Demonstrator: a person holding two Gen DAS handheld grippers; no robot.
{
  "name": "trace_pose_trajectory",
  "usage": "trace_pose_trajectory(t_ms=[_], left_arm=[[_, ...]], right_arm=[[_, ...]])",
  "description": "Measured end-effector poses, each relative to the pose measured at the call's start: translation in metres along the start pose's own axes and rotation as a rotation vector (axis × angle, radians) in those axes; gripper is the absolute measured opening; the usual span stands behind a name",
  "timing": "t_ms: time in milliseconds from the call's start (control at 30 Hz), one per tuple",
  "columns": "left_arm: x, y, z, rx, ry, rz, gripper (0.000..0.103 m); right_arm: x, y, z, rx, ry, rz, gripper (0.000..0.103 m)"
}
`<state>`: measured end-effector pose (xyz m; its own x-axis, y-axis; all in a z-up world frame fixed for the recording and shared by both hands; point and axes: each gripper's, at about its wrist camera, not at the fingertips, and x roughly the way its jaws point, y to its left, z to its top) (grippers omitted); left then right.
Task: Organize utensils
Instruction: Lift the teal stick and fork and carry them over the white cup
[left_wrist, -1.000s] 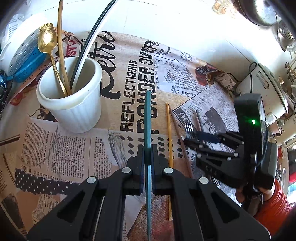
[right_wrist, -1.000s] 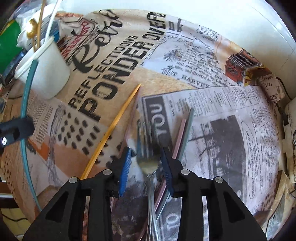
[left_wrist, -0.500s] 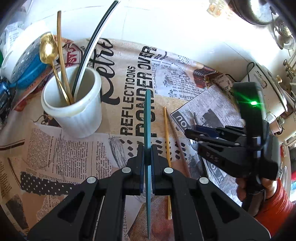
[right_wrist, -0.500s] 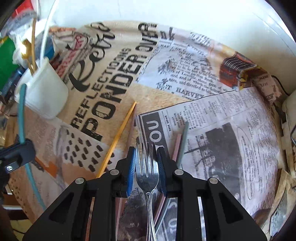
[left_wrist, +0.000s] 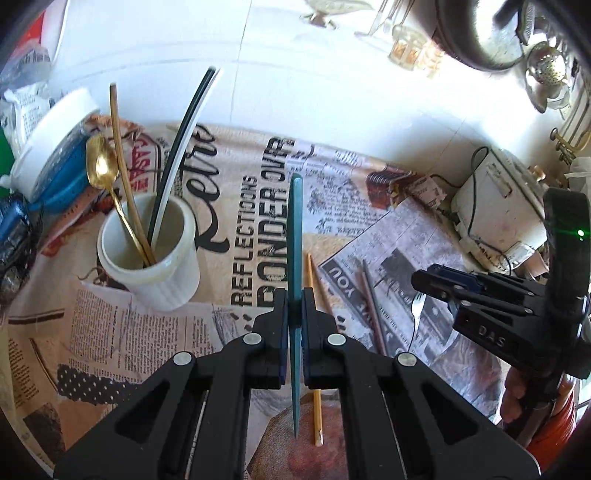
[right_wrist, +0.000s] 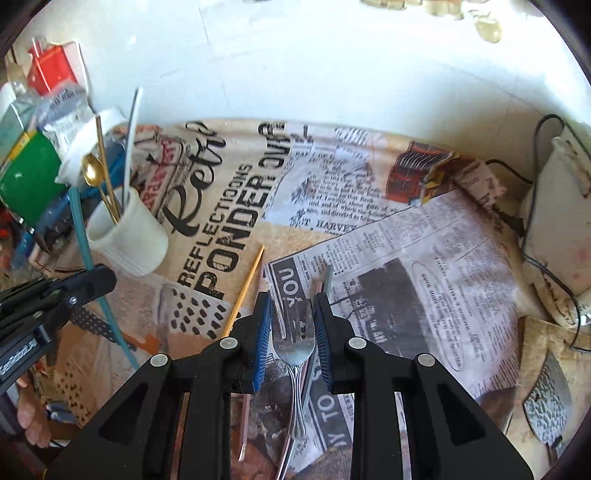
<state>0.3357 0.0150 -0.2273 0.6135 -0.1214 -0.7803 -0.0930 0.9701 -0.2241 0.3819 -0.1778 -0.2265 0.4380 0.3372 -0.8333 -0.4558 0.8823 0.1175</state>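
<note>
My left gripper (left_wrist: 294, 302) is shut on a teal chopstick (left_wrist: 295, 229) and holds it above the newspaper-print cloth, right of the white cup (left_wrist: 147, 258). The cup holds a gold spoon (left_wrist: 101, 166), a gold stick and a black-and-white stick. My right gripper (right_wrist: 291, 321) is shut on a silver fork (right_wrist: 294, 347), lifted off the cloth; it also shows in the left wrist view (left_wrist: 424, 286). A yellow chopstick (right_wrist: 245, 291), a pink one (left_wrist: 371, 306) and a grey one (right_wrist: 325, 277) lie on the cloth.
A white lidded tub (left_wrist: 55, 147) and green packaging (right_wrist: 29, 181) crowd the left behind the cup. A white appliance with a cable (left_wrist: 495, 206) stands at the right. A white wall closes the back.
My right gripper closed on the fork and lifted it off the cloth. Both grippers rose and pulled back; the left still holds the teal chopstick.
</note>
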Motion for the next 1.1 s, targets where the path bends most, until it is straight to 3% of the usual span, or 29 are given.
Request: trace_pose_trajectory(t_ms=[467,1100], left_arm=[[-0.031,0.001,0.025,0.028,-0.115,-0.011,0.004],[-0.094,0.068,0.064,0.011,-0.251,0.005,0.004]], right_arm=[[-0.051,0.021,0.03,0.011,-0.147,0.04,0.021],[-0.079,0.105,0.086,-0.045,-0.295,0.149,0.021]])
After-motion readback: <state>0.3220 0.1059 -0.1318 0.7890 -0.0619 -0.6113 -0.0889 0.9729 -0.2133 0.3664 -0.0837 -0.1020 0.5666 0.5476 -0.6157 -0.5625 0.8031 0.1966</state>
